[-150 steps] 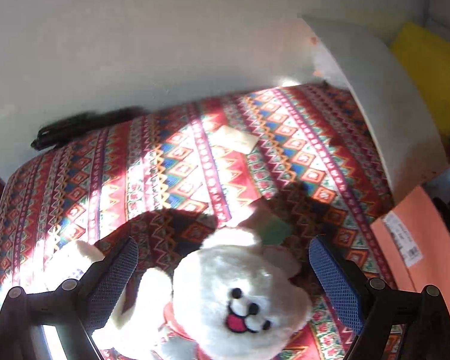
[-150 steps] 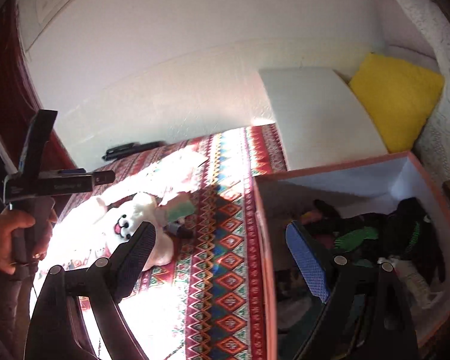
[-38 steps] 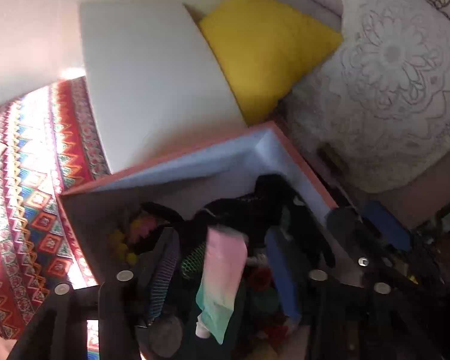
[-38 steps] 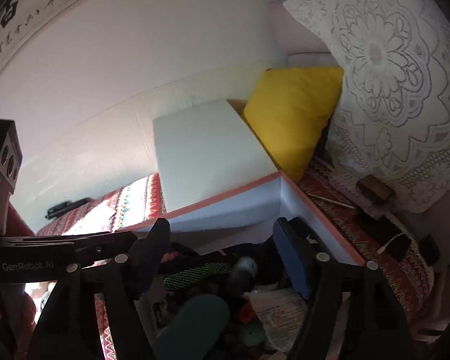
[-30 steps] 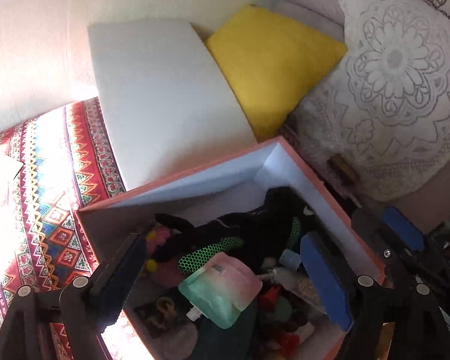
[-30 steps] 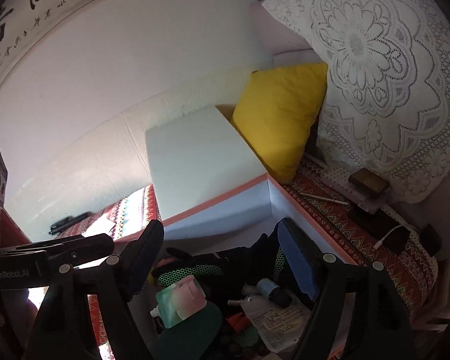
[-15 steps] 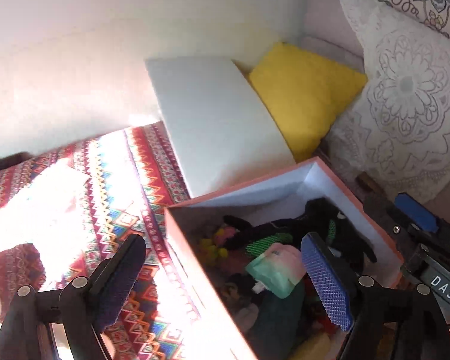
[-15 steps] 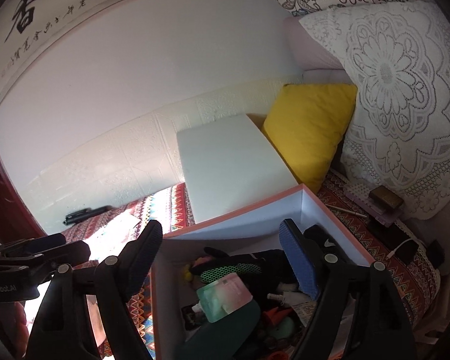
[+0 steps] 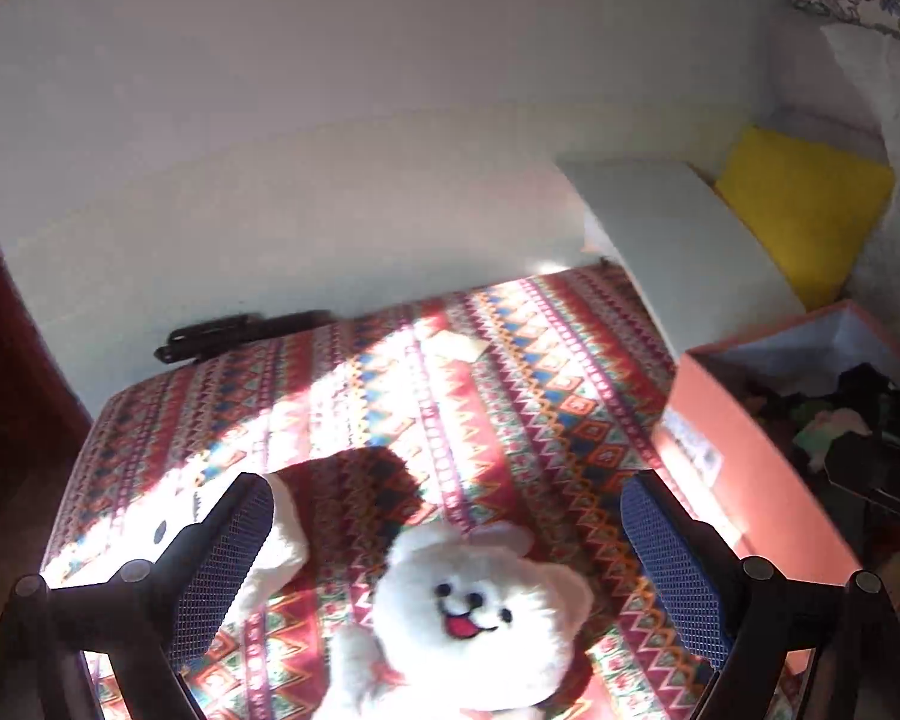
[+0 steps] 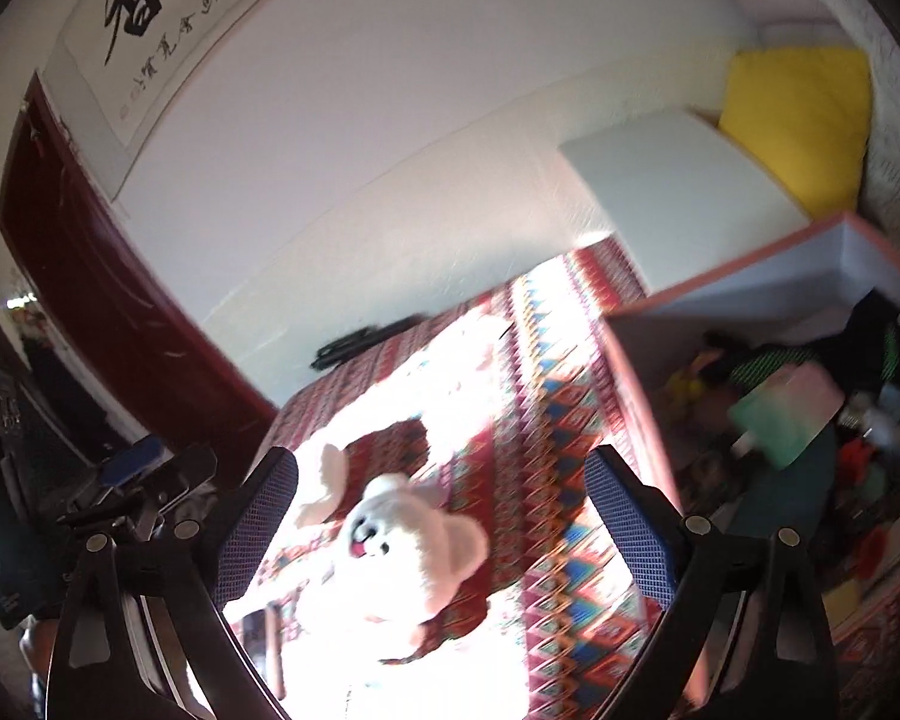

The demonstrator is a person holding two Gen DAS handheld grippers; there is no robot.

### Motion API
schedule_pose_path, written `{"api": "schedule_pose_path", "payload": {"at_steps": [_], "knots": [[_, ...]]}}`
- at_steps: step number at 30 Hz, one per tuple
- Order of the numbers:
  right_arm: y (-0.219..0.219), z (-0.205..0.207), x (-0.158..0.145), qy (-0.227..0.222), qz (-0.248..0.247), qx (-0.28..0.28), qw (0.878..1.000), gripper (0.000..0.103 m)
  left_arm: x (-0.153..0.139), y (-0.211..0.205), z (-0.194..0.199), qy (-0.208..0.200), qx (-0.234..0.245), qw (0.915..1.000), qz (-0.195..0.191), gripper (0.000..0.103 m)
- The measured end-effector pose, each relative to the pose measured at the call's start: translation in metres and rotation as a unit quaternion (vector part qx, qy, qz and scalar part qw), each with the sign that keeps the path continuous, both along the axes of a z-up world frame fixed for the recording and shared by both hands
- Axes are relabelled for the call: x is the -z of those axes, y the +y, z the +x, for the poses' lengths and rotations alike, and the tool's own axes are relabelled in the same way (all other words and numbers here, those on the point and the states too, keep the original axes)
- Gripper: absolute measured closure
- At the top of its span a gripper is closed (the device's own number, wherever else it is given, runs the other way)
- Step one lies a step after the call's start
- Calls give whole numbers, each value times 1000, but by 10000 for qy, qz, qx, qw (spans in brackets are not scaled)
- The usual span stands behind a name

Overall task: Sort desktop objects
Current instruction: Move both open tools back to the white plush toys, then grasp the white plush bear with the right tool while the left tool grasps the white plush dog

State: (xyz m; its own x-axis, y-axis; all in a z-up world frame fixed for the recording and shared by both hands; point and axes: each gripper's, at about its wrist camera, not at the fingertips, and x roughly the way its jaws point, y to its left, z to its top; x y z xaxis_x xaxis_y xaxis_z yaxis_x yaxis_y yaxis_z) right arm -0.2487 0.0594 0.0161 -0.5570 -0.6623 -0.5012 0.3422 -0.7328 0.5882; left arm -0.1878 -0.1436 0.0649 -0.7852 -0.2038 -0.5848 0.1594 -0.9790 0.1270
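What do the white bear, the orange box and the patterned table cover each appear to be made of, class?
White bear: soft plush with a fuzzy, matte pile. Orange box: probably cardboard, judging by its flat matte walls, thin edges and stuck-on label. Table cover: looks like woven or printed cloth, with matte banded zigzags; which of the two is unclear.

This is a home, a lived-in sitting room. A calligraphy scroll with black brush characters point(image 10: 150, 12) hangs on the white wall at the upper left of the right wrist view. A square yellow cushion point(image 10: 801, 114) and a white lace-covered pillow point(image 9: 894, 138) lean at the right edge. A red woven cloth with zigzag patterns point(image 9: 510, 372) covers the bench, with a white plush teddy bear point(image 9: 480, 606) lying on it.
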Motion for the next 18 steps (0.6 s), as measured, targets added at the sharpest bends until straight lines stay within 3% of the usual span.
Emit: {"api": "schedule_pose_path", "payload": {"at_steps": [5, 9, 12, 16, 18], "knots": [[-76, 2, 77, -1342, -626, -826, 9855, 4, 46, -77, 27, -346, -541, 9973, -352, 3], [-108, 1, 146, -2492, -940, -662, 9616, 4, 90, -121, 24, -881, -688, 9906, -794, 3], [-120, -3, 181, -2875, -987, -369, 9520, 4, 123, -145, 12, -1244, -792, 9807, -1280, 3], [-135, -16, 206, -3048, -1245, -286, 9438, 4, 161, -156, -21, -1516, -773, 9683, -1829, 3], [-144, -24, 207, -2915, -1290, -283, 9474, 4, 176, -153, -39, -1646, -621, 9629, -2047, 3]]}}
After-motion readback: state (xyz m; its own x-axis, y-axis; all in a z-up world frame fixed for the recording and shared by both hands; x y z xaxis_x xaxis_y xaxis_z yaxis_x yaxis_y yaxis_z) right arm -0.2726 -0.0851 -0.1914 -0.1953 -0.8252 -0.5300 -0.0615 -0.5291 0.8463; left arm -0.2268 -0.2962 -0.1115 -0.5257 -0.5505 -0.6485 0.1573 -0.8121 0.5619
